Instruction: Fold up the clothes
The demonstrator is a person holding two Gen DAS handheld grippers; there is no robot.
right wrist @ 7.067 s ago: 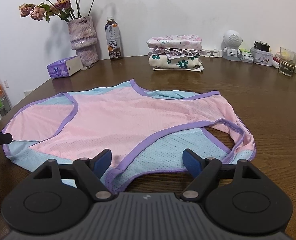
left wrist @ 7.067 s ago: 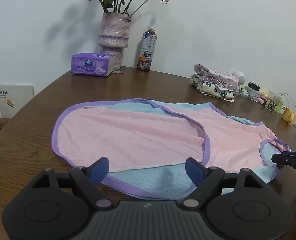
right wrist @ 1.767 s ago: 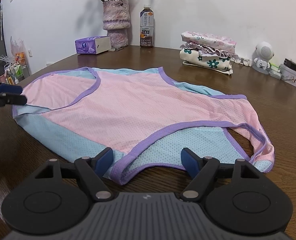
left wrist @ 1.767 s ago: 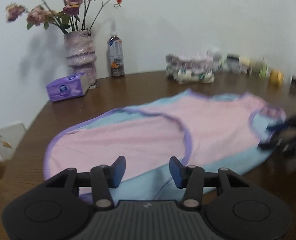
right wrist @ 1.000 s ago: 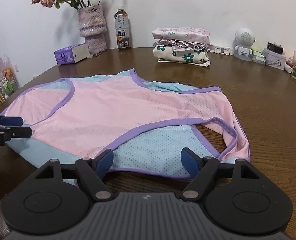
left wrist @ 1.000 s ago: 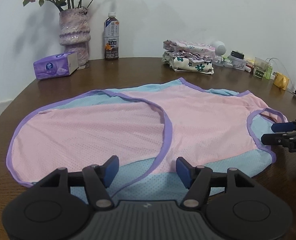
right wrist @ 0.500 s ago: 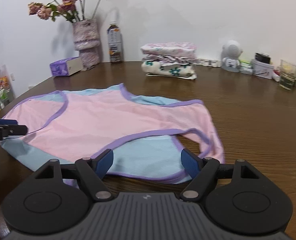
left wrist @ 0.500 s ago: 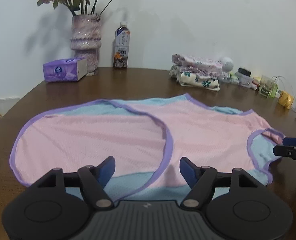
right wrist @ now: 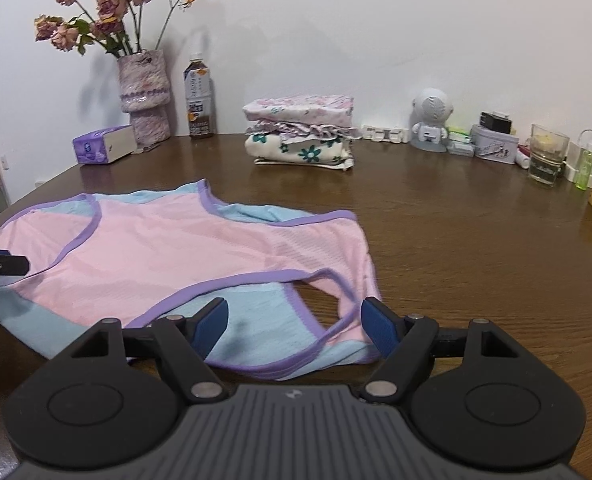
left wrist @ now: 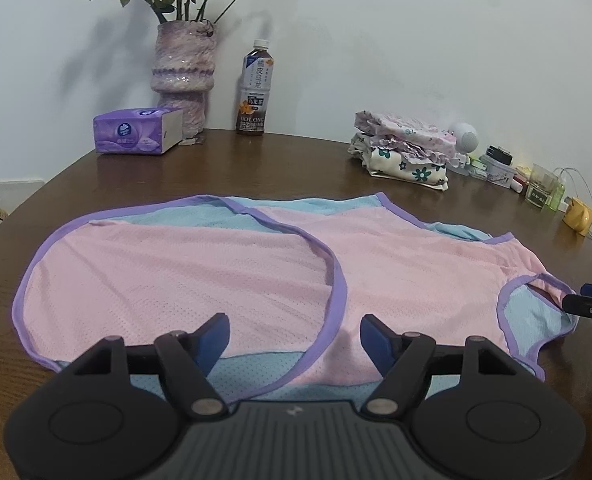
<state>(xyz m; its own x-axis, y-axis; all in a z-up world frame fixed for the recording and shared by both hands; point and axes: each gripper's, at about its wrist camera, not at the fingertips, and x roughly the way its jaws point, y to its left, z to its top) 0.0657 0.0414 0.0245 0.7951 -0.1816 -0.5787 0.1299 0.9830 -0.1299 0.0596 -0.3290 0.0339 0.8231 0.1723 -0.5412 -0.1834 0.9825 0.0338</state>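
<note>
Holding both grippers open and empty, I see my left gripper and right gripper at the lower centre of their views, over the near edge of a pink and blue mesh vest with purple trim. It lies spread flat mid-frame, unfolded; all folding seems left to do. A stack of folded floral clothes sits beyond, apparently finished. The dark wooden worktop meets a white wall; flower vase, upper left.
</note>
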